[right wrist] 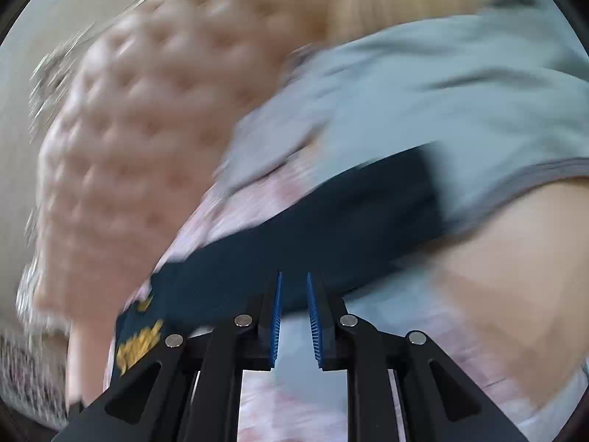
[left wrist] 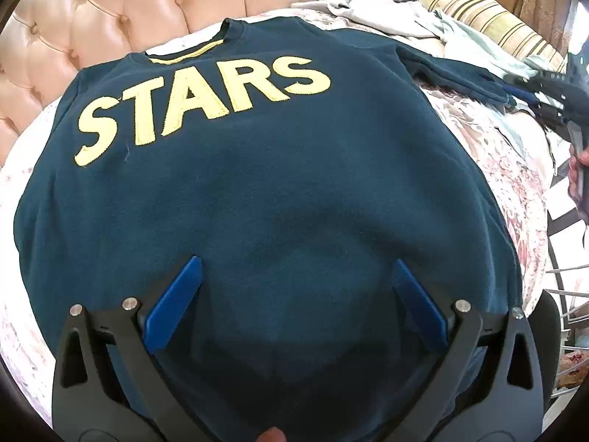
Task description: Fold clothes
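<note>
We see tufted peach leather headboard [left wrist: 110, 18] at left, then dark teal fleece sweatshirt [left wrist: 257, 184] with yellow STARS lettering, flat on floral bedspread [left wrist: 515, 169]. Left gripper [left wrist: 298, 276] wide, empty above its hem. Right gripper [right wrist: 293, 287]: narrow gap, nothing pinched, over the sleeve; its own view blurred. Pale grey clothes [right wrist: 423, 103] crowd right edge.

A home bedroom: a pink tufted leather headboard [left wrist: 110, 18] backs a bed spread with a floral cover [left wrist: 508, 169].
</note>
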### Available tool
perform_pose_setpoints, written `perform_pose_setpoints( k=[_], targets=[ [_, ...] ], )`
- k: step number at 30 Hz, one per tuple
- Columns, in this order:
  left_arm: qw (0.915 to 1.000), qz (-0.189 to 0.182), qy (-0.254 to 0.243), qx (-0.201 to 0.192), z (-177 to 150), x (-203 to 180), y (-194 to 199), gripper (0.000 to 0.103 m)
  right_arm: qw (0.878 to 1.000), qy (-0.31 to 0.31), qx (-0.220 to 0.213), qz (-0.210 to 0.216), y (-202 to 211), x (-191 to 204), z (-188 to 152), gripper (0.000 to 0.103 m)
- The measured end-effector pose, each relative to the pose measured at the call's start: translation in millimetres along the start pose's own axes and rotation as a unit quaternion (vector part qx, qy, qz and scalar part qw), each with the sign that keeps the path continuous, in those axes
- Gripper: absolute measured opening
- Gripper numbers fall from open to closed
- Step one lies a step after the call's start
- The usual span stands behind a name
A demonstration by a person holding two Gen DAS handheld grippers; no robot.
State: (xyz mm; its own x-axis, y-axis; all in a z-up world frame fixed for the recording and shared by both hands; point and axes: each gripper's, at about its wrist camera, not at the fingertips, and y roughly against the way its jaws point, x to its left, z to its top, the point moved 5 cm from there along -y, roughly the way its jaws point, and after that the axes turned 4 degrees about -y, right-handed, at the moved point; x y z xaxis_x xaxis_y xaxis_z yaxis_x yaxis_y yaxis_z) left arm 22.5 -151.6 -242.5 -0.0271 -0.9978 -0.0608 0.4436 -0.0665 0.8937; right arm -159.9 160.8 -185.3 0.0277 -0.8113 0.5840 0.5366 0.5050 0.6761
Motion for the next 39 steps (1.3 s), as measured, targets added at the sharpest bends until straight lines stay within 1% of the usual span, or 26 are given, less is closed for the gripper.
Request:
perform_pose_setpoints(
  k=[1, 2, 3, 4, 5, 6, 9, 11, 13, 15, 16, 17, 19, 21, 22, 23, 24, 25, 26, 28, 30, 31, 34, 35, 37, 39],
  targets=[
    [1.0, -0.002, 0.002, -0.004, -1, 1, 1, 0.103, 0.999, 0.033, 0.012, 0.007, -7, 25, -9, 0.027],
    [0.9999, -0.006, 0.004, -0.008, -1, 1, 2, 0.103, 0.997, 0.071, 0.024, 0.013, -15, 52, -19, 0.05],
    [0.9999, -0.009, 0.007, -0.012, -2, 2, 3, 0.103, 0.992, 0.118, 0.036, 0.02, -25, 86, -31, 0.079],
    [0.9997, -0.018, 0.01, -0.017, -2, 4, 5, 0.103, 0.986, 0.157, 0.047, 0.027, -33, 115, -42, 0.09],
    [0.9988, -0.039, 0.02, -0.023, -3, 8, 9, 0.103, 0.981, 0.183, 0.058, 0.036, -41, 137, -51, 0.103],
    [0.9976, -0.056, 0.031, -0.025, -5, 13, 13, 0.103, 0.975, 0.207, 0.073, 0.043, -50, 158, -62, 0.103],
    [0.9917, -0.098, 0.077, -0.033, -7, 34, 30, 0.103, 0.953, 0.267, 0.134, 0.042, -83, 206, -99, 0.103],
    [0.9887, -0.101, 0.095, -0.057, -11, 57, 52, 0.103, 0.941, 0.297, 0.161, 0.018, -99, 216, -121, 0.103],
    [0.9862, -0.09, 0.111, -0.084, -15, 86, 72, 0.103, 0.931, 0.316, 0.179, -0.028, -112, 212, -138, 0.103],
    [0.9832, -0.064, 0.14, -0.098, -24, 129, 88, 0.103, 0.925, 0.319, 0.184, -0.093, -117, 199, -146, 0.103],
    [0.9811, -0.048, 0.157, -0.103, -30, 153, 94, 0.103, 0.925, 0.319, 0.176, -0.106, -114, 198, -147, 0.103],
    [0.9783, -0.032, 0.174, -0.108, -35, 177, 99, 0.103, 0.927, 0.321, 0.16, -0.106, -108, 205, -148, 0.103],
    [0.9698, 0.002, 0.216, -0.114, -49, 230, 105, 0.103, 0.931, 0.333, 0.124, -0.077, -91, 234, -151, 0.103],
    [0.9601, 0.006, 0.256, -0.112, -61, 260, 108, 0.103, 0.931, 0.349, 0.108, -0.011, -82, 280, -160, 0.103],
    [0.9548, 0.007, 0.276, -0.11, -67, 275, 110, 0.103, 0.927, 0.358, 0.109, 0.02, -82, 303, -167, 0.103],
    [0.9484, 0.003, 0.297, -0.111, -75, 288, 114, 0.103, 0.921, 0.368, 0.119, 0.051, -87, 331, -179, 0.103],
    [0.945, 0.003, 0.306, -0.114, -79, 293, 116, 0.103, 0.913, 0.379, 0.13, 0.083, -92, 359, -190, 0.103],
    [0.9442, 0.005, 0.308, -0.116, -84, 294, 118, 0.103, 0.905, 0.389, 0.14, 0.104, -99, 381, -201, 0.103],
    [0.9436, 0.006, 0.309, -0.117, -89, 295, 120, 0.103, 0.898, 0.401, 0.151, 0.101, -111, 391, -214, 0.102],
    [0.9431, 0.007, 0.31, -0.119, -99, 295, 123, 0.103, 0.884, 0.424, 0.173, 0.094, -136, 411, -239, 0.088],
    [0.944, 0.006, 0.309, -0.115, -112, 291, 125, 0.103, 0.869, 0.447, 0.195, 0.088, -160, 431, -265, 0.028],
    [0.9448, 0.005, 0.307, -0.113, -119, 289, 126, 0.103, 0.862, 0.458, 0.204, 0.081, -172, 438, -276, 0.022],
    [0.9469, 0.011, 0.302, -0.109, -134, 286, 129, 0.103, 0.846, 0.488, 0.213, 0.031, -208, 434, -297, 0.022],
    [0.9476, 0.013, 0.3, -0.108, -139, 285, 130, 0.103, 0.843, 0.494, 0.214, 0.013, -218, 430, -301, 0.022],
    [0.9481, 0.017, 0.299, -0.107, -146, 285, 131, 0.103, 0.847, 0.482, 0.225, 0.01, -229, 423, -301, 0.022],
    [0.9467, 0.015, 0.303, -0.109, -149, 288, 132, 0.103, 0.849, 0.477, 0.226, 0.009, -230, 420, -299, 0.022]
  ],
)
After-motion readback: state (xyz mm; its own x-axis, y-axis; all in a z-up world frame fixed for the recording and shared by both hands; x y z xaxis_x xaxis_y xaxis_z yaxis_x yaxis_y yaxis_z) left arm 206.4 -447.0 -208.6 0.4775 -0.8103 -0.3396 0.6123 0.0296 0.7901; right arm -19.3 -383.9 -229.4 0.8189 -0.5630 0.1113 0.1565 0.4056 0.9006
